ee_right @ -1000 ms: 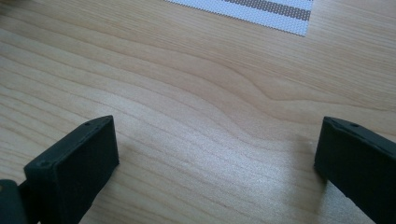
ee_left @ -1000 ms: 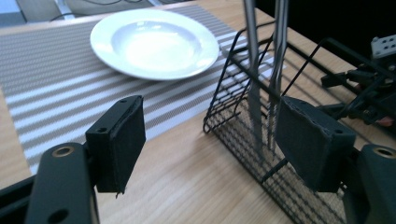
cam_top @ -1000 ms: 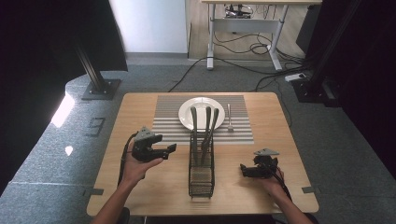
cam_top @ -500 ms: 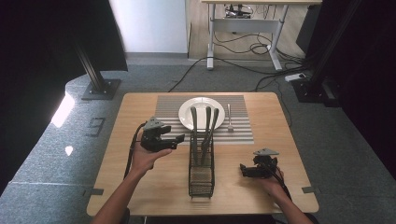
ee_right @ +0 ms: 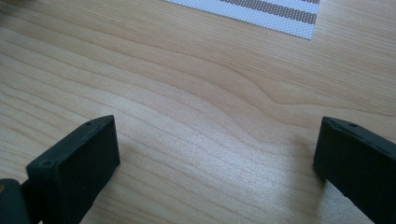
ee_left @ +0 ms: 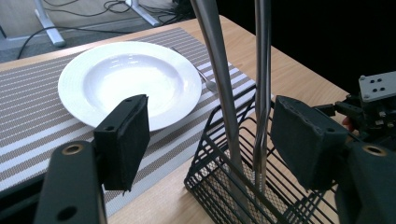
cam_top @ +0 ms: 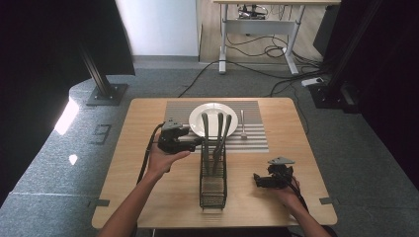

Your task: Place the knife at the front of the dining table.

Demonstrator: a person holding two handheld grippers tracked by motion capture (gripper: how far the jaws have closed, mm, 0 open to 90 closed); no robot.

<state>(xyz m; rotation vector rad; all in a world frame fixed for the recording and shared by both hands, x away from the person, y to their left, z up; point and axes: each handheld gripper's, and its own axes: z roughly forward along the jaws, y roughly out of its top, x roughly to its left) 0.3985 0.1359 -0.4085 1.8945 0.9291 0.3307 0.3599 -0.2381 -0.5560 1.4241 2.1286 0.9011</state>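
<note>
**Left gripper lined up on the cutlery handles**

High view: the left gripper [cam_top: 196, 142] is held beside the wire basket [cam_top: 213, 185], level with three upright utensils [cam_top: 217, 131]; the right gripper [cam_top: 258, 180] is kept low over the table [cam_top: 148, 113].

Left gripper view: the jaws are spread wide, with the nearest handle [ee_left: 219, 84] between them, untouched. A reach-to-grasp step is judged; closing on one handle is called for next.

Right gripper view: the jaws are parted wide over bare wood, with nothing held.

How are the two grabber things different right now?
The left gripper is up beside the wire basket, its jaws around the metal handles; the right gripper is off to the side, away from the basket, with bare table between its jaws. Both are black and open.
</note>
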